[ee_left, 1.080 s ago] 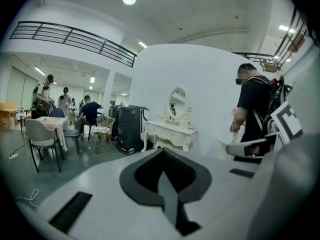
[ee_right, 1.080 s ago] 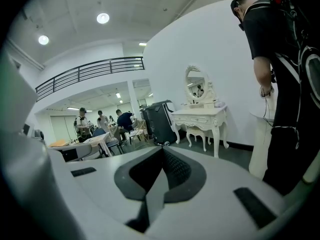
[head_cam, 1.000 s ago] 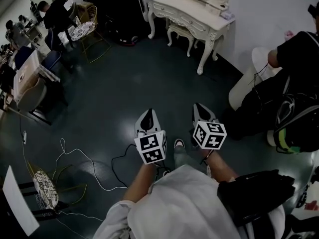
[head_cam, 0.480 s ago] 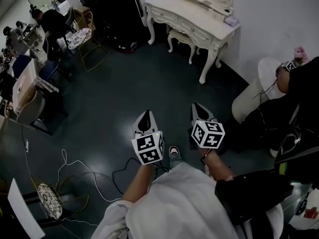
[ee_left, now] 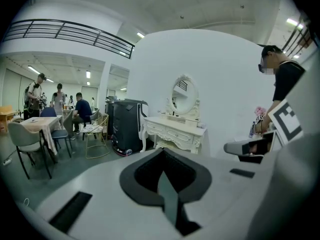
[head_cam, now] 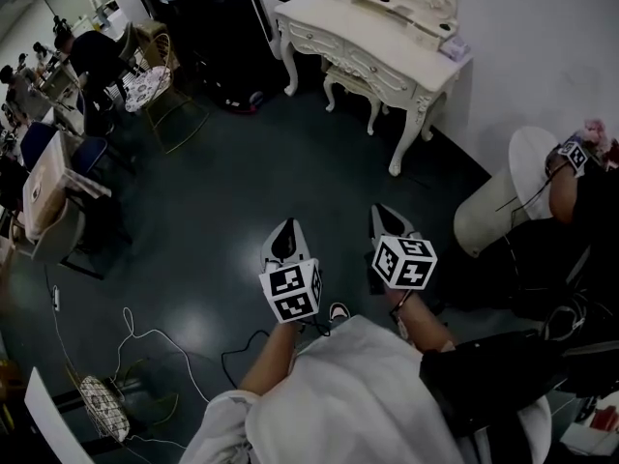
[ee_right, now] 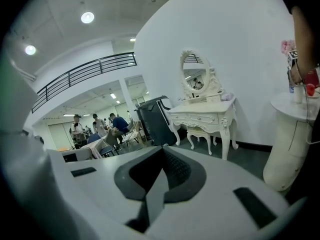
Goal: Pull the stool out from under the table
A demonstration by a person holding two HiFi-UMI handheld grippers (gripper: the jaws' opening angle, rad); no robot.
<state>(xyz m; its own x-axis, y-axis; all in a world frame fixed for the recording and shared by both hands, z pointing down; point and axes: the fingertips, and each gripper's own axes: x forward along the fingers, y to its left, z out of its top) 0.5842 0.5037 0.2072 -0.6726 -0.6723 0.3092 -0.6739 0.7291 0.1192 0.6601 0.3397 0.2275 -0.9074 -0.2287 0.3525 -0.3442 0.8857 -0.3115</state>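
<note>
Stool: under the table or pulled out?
Under. The stool sits tucked between the front legs of the white table, its seat below the tabletop.

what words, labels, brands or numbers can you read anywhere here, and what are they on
None: no word, brand or number can be read in any view.
Cube on the left gripper: black-and-white square marker patterns, not text.
Cube on the right gripper: the same kind of patterns, not text.
Small items on the dressing table: too small to read.
</note>
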